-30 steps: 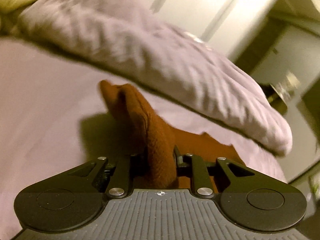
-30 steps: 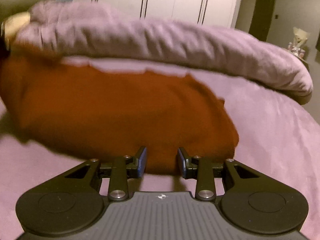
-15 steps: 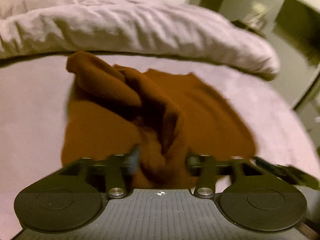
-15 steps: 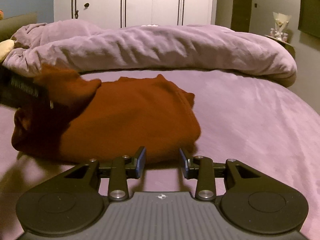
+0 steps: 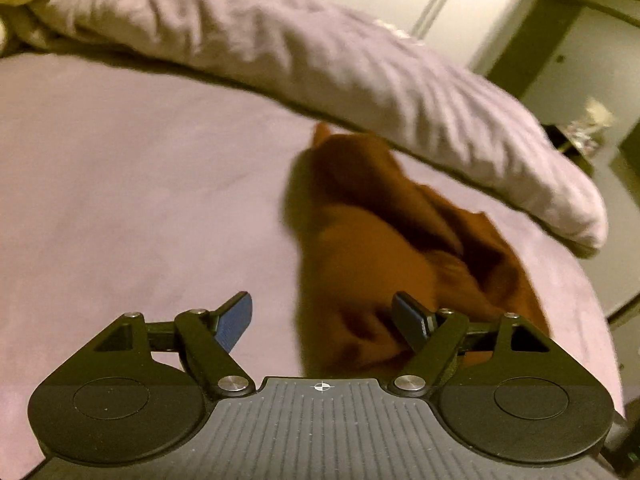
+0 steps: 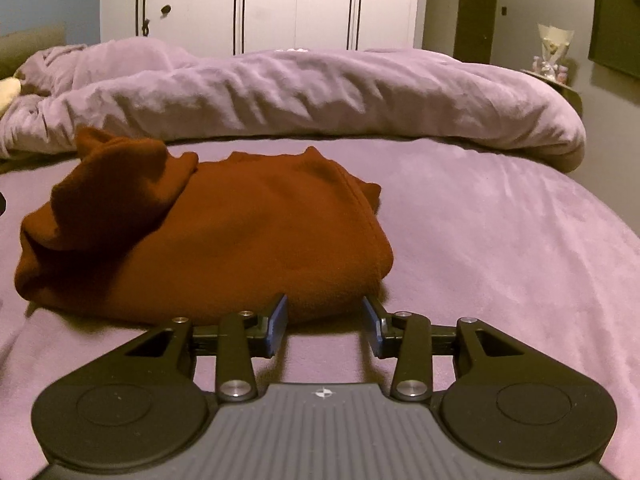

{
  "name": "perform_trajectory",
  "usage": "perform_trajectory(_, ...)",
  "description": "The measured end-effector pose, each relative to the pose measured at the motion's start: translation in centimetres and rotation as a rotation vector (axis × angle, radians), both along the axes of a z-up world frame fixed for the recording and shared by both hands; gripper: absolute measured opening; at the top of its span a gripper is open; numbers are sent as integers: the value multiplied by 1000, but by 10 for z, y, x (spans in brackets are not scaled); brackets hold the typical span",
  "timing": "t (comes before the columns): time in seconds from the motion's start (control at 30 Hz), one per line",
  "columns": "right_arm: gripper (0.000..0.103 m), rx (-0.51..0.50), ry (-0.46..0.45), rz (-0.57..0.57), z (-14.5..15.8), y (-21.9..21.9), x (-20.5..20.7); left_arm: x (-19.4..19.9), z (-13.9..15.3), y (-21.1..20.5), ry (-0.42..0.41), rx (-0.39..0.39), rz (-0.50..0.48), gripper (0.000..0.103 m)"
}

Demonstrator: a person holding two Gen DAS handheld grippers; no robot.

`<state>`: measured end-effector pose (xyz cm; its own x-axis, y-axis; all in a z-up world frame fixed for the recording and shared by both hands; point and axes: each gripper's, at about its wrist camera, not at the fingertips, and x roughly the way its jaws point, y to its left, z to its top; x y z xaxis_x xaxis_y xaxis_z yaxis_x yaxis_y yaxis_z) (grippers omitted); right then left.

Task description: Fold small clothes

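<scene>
A: Brown garment (image 6: 224, 236) is seen lying in a folded heap on the purple bed sheet (image 6: 500, 240), w/ a loose flap bunched up at its left end in the right wrist view.

B: And relative to the right gripper (image 6: 325, 322)?

A: Garment's near edge is found just ahead of the tips, mostly left of centre. Jaws are being eased apart; no cloth is caught betw. them, only sheet is seen in the gap. Whether the tips touch the edge can't be told.

B: Left gripper (image 5: 324, 320)?

A: Jaws are spread wide and widening. Garment (image 5: 384, 264) is seen ahead and to the right in the left wrist view, blurred. Right blue pad (image 5: 412, 322) is seen in front of the cloth; left pad (image 5: 234, 322) is over bare sheet (image 5: 140, 200). Nothing is gripped; cloth is let go.

B: Surroundings?

A: Rumpled purple duvet (image 6: 320, 96) is heaped along the far side of the bed, close behind the garment. White wardrobe (image 6: 260, 4) is seen beyond it.
</scene>
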<state>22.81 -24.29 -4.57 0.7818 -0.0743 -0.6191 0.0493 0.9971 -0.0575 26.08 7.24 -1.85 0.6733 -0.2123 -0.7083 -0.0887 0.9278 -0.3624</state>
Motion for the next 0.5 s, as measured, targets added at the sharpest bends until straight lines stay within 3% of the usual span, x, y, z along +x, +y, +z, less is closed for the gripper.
perform_trajectory(0.4, 46, 4, 15, -9, -4, -9, 1, 99, -13, -46, 32, 130, 2, 81)
perform_trajectory(0.5, 47, 4, 20, -11, -7, -13, 0, 114, -12, -74, 5, 222, -83, 81)
